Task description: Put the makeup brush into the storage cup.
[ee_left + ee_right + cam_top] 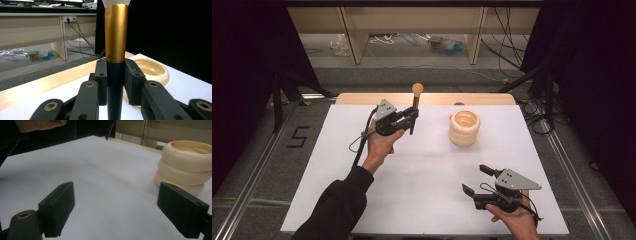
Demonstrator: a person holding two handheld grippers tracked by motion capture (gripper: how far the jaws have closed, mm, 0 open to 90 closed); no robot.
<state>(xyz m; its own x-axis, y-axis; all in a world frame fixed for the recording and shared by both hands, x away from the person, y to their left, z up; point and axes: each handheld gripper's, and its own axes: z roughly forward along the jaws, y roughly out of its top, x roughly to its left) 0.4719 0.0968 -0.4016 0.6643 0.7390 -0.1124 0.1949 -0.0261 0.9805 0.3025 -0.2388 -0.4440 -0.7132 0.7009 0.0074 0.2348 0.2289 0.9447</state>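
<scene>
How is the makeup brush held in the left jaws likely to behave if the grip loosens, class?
The makeup brush would probably slip, since its dark handle and gold ferrule look smooth and glossy. Its handle looks stiff; the white bristles at the top are likely soft. Being round and slender, it may tip and roll on the white table. The left gripper clamps it upright.

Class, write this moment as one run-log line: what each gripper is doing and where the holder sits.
left gripper: shut on makeup brush, upright, raised | right gripper: open, empty, near table edge | ribbed cream holder: on white table, empty
</scene>
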